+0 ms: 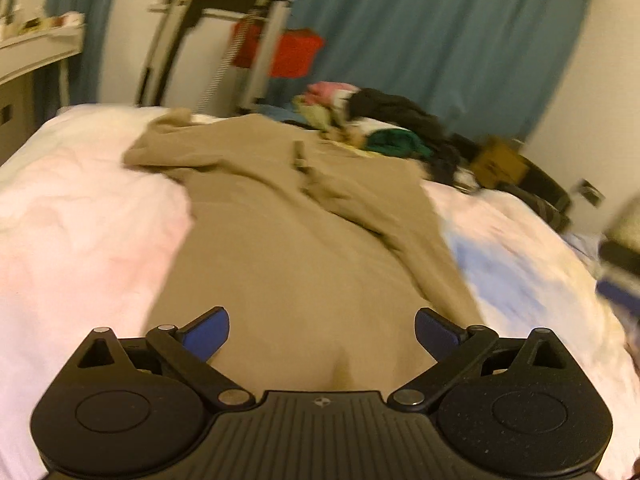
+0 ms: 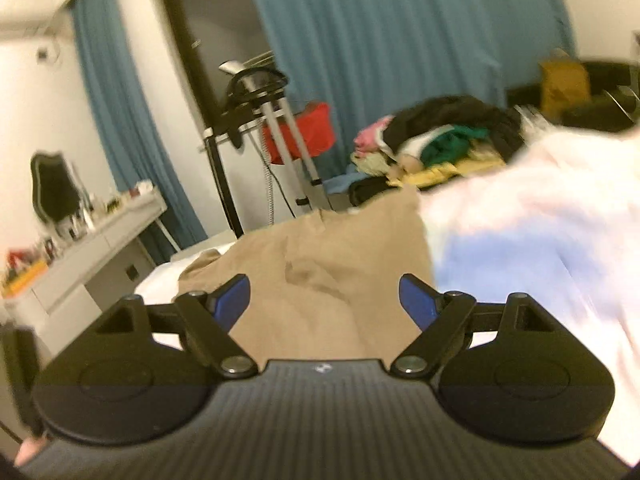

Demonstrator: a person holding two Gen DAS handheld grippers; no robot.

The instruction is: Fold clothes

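A tan garment point(image 1: 288, 240) lies spread lengthwise on the white bed point(image 1: 80, 220), rumpled at its far end. My left gripper point(image 1: 322, 336) is open and empty, just above the garment's near end. In the right wrist view the same tan garment point(image 2: 320, 264) lies on the bed point(image 2: 540, 220). My right gripper point(image 2: 324, 300) is open and empty, above the garment's near part. The right gripper also shows blurred at the right edge of the left wrist view point(image 1: 622, 280).
A pile of mixed clothes point(image 1: 380, 120) sits at the bed's far right corner; it also shows in the right wrist view point(image 2: 440, 140). A metal stand with a red box point(image 1: 280, 52) and blue curtains point(image 1: 440, 40) are behind. A white desk point(image 2: 100, 248) stands left.
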